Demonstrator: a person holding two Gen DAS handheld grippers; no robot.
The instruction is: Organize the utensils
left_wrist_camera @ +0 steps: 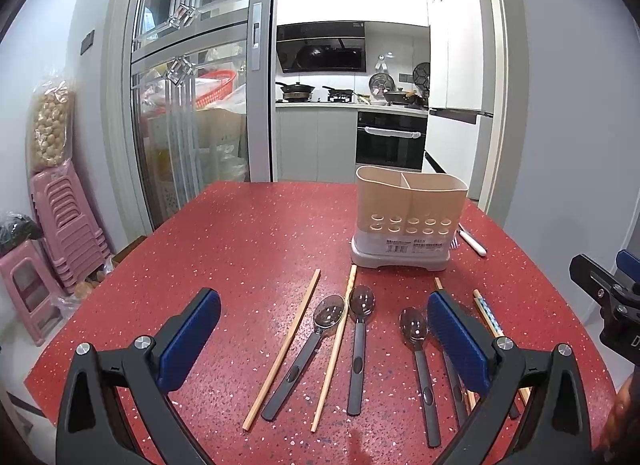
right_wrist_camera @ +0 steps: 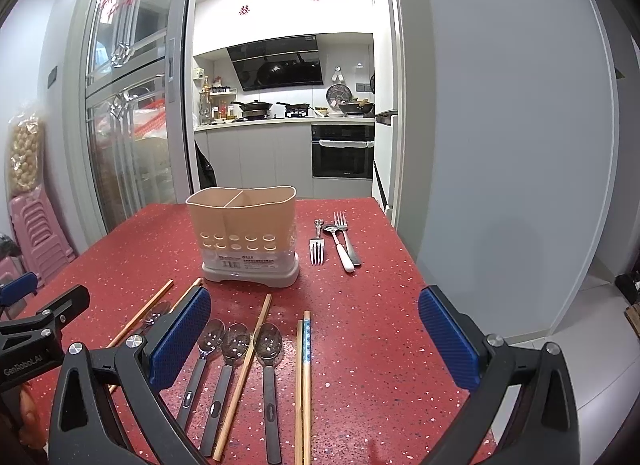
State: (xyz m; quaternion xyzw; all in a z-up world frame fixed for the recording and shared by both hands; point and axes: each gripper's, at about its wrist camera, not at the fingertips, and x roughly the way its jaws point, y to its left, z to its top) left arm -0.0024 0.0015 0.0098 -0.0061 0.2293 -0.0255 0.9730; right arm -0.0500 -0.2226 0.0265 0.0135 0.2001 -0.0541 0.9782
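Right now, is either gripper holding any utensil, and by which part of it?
Nothing is held. The left gripper and the right gripper are both wide open above the red table, with the spoons and chopsticks lying loose beneath them.

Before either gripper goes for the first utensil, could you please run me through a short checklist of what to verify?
1. Left gripper open and holding nothing: ok.
2. Right gripper open and holding nothing: ok.
3. Utensil holder upright on the red table, both compartments showing no utensils: ok.
4. Black-handled spoons lying separate: not ok, a wooden chopstick lies across them.
5. Forks beside the holder within clear reach: cannot tell.
6. Grippers clear of each other: ok, they are apart side by side.
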